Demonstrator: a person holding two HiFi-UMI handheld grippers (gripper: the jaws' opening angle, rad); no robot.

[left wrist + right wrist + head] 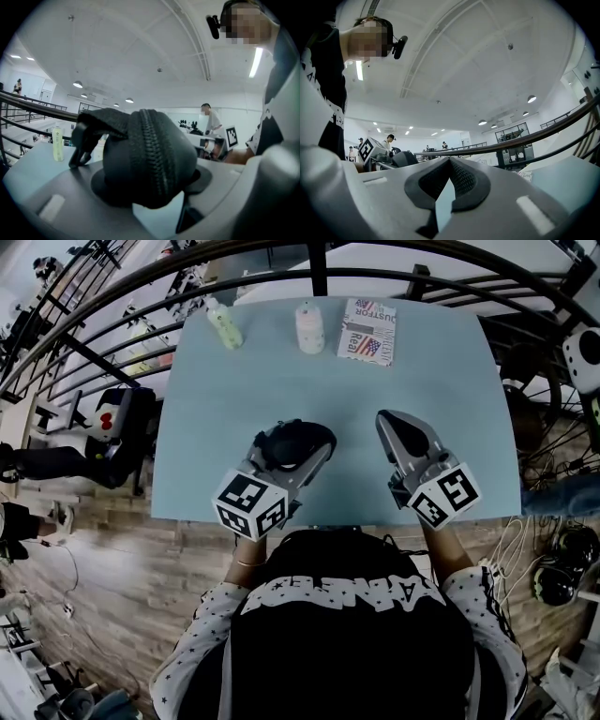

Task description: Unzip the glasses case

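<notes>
The left gripper (296,452) is clamped on a black, rounded fabric glasses case (150,157), with its pads pressing the case's two sides. The case's zipper (158,140) runs over the top toward the camera, its teeth meshed where they show. A black strap with a clip (84,140) hangs off the case's left side in the left gripper view. The case is held over the near part of the pale blue table (234,427), left of its middle. The right gripper (397,432) has its jaws together on nothing, over the table's near right part and apart from the case. Along the table's far edge are a pale green bottle (224,324), a white bottle (309,326) and a printed flag-pattern packet (367,331).
</notes>
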